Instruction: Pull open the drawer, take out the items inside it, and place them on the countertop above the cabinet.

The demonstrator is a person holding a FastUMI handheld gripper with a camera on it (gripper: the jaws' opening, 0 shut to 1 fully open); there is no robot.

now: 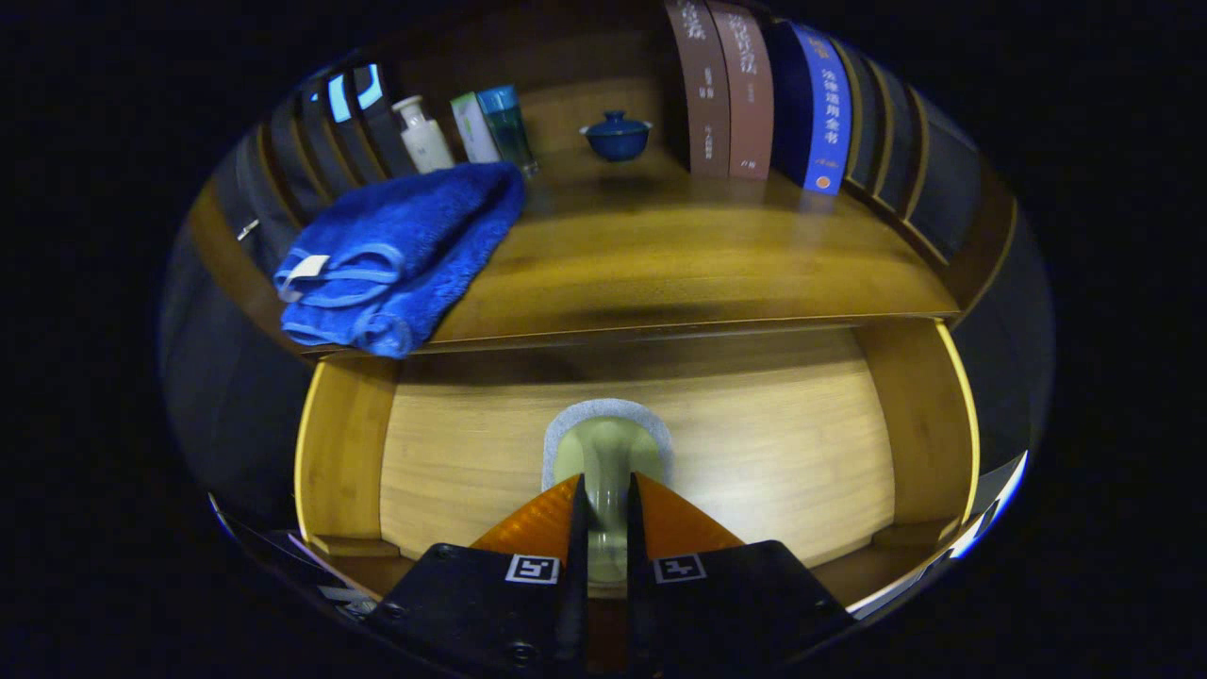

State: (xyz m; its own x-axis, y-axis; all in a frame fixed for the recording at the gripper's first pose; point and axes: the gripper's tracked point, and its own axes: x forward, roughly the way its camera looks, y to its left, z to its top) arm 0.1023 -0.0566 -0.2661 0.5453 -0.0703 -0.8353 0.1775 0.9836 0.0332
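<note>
Drawer (354, 443), pale wooden and pulled out below the front edge of the countertop, lies open with its bare floor and both side walls exposed. Between the fingers of the hand-held gripper (603, 505) sits a pale greenish object with a flared, trumpet-like end and a grey felt-like rim (608, 443); its exact kind cannot be told. The narrow stem of this object runs back into the slot between the two fingers, which are drawn close on either side of it and appear to clamp it. The object is positioned over the middle of the drawer floor; whether it touches the floor or is lifted off it cannot be told.

On the brown wooden countertop (679, 255) above the drawer:
- A folded blue terry towel (396, 255) lies at the left front corner, one fold overhanging the edge above the drawer's left wall.
- A white bottle (424, 137), a white tube (473, 127) and a teal translucent bottle (506, 123) stand in a row just behind the towel.
- A small dark blue lidded ceramic cup (617, 135) stands near the back, between the bottles and the books.
- Two brown books and one blue book (764, 94) stand upright at the right rear.
</note>
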